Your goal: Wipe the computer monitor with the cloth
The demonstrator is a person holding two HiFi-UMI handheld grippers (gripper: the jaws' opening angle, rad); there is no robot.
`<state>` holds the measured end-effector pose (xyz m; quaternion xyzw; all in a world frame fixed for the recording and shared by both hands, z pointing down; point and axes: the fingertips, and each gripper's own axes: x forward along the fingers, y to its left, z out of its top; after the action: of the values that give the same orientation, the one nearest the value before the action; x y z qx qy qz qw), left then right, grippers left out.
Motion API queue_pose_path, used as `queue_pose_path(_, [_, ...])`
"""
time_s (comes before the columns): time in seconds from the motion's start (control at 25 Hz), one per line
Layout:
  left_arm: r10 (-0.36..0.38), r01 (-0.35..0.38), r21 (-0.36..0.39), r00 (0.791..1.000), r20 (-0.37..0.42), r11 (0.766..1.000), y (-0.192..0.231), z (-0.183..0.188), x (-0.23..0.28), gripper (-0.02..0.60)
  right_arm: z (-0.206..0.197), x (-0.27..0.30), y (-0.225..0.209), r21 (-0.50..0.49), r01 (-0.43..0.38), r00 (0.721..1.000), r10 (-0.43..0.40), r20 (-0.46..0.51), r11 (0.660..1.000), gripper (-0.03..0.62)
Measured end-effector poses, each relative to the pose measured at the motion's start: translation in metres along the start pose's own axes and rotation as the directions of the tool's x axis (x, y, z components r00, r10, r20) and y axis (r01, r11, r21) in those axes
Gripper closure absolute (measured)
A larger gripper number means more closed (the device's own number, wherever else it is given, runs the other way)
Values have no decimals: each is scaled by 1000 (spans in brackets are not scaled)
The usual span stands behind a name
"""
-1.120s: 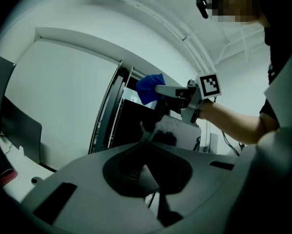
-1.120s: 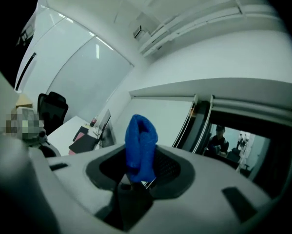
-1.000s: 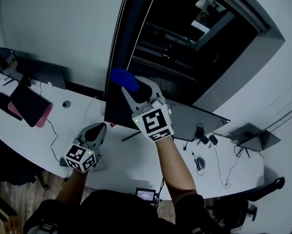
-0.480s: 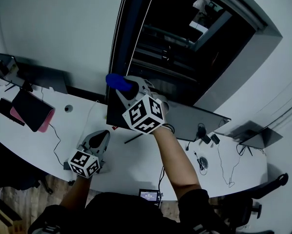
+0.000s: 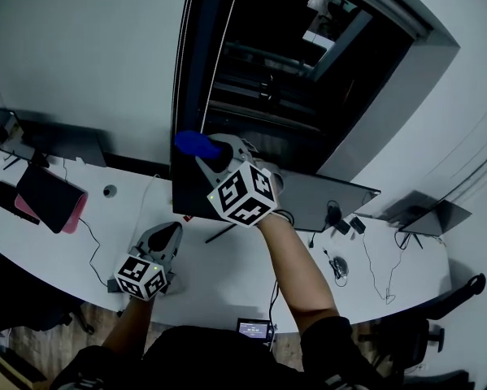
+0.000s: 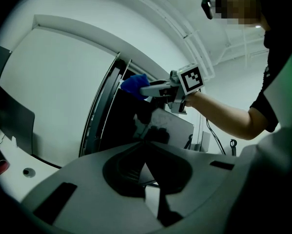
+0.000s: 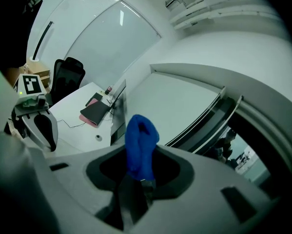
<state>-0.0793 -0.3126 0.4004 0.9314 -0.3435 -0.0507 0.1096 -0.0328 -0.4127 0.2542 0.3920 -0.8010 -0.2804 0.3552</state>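
The big white desk curves across the room. The dark computer monitor stands on it, in front of a tall black window.

The R gripper is held up at the monitor's top left corner. Its jaws are squeezed tight on the blue cloth, which sticks out past the tips in a soft lump. The cloth is at that top corner, on the screen or just beside it; can't tell which.

The L gripper is low down by the desk, well apart from the monitor. Its jaws are pressed together w/ nothing in them.

Step, I think: wiping, up at the top left of the screen. Most of the screen to the right and below looks like it needs doing. Next move prob. needs the cloth pushed flat on the glass and slid sideways, gently, so the monitor doesn't tip.

Writing: none I can read. No brand shows on the monitor. The gripper cubes only have black-and-white square marks, no words.
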Motion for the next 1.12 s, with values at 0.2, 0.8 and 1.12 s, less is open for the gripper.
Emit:
queue_pose_path(0.2, [-6,6,17,1000,0,1000,-11,5,11,588,-24,-18,-10,36,12,1000,-11,-23,999,461])
queue_pose_path(0.8, [-8,8,27,1000,-12,1000,-62,6,47,588,-83,-69,-34,92,10,999,-7,-35,996,462])
queue_pose_path(1.12, [4,-4,34,1000,-11,999,-80,4,52,588,-103,-87,-41,123,2,999,2,-34,992,462])
